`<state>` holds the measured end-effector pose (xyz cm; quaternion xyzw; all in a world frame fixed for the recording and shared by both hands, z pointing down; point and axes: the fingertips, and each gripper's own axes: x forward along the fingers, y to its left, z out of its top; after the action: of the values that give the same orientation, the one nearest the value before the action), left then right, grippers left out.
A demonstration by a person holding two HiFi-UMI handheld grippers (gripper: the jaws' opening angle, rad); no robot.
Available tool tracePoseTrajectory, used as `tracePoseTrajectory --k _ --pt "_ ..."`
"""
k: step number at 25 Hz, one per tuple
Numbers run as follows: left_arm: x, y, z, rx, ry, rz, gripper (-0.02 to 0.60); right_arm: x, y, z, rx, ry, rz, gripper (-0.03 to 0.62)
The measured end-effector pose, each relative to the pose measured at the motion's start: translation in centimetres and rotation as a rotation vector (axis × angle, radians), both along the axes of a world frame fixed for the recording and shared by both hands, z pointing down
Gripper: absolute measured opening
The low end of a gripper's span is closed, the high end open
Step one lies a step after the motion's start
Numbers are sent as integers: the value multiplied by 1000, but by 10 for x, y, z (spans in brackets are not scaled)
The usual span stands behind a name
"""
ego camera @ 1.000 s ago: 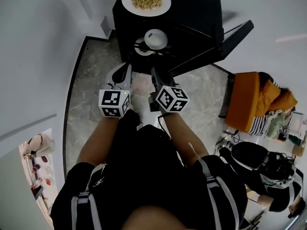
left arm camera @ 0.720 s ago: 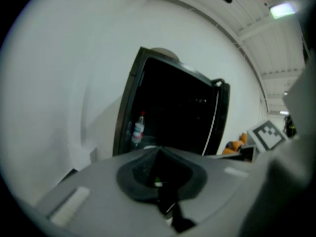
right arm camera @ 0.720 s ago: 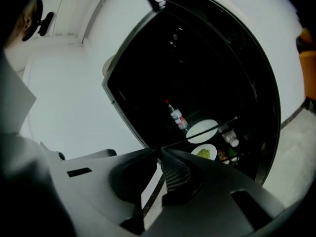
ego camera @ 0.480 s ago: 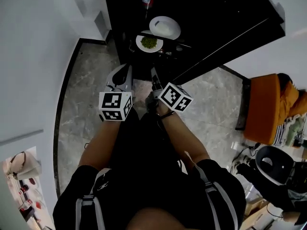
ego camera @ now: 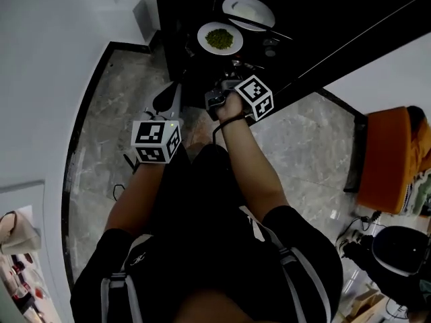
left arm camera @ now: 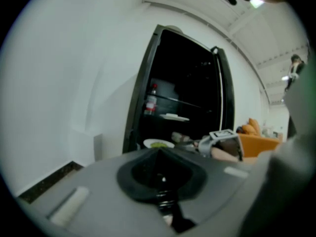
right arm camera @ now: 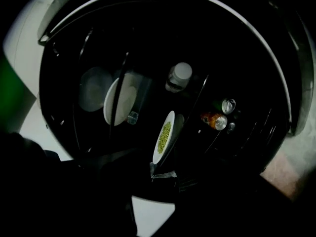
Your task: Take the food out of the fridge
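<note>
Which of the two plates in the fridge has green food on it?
The lower plate, nearest the front of the fridge, holds a small heap of green food. The higher plate behind it looks plain white.

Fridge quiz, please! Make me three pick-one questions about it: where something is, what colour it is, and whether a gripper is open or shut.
1. Where is the plate of food?
A on a stove
B on a shelf in the fridge
C in a sink

2. What colour is the food on it?
A red
B green
C blue

3. How is the left gripper?
A open wide
B shut on a plate
C shut, holding nothing

Answers:
1 B: the plate sits on a shelf inside the open fridge.
2 B: the heap on the white plate is green.
3 C: its jaws meet with nothing between them.
</note>
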<state>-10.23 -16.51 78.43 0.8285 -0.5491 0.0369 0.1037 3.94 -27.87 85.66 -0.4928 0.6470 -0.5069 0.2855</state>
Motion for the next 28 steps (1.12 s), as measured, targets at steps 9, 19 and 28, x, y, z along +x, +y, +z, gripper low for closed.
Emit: tracePoseTrajectory --k 9,19,28 --pt "-22 5 12 -46 -12 5 2 -19 -55 35 -137 -119 59 222" --pt "-32 3 8 -52 16 9 2 -17 -40 42 -169 -221 88 216" --pt "-24 16 19 -81 60 21 3 -21 -28 18 -140 -213 -14 18"
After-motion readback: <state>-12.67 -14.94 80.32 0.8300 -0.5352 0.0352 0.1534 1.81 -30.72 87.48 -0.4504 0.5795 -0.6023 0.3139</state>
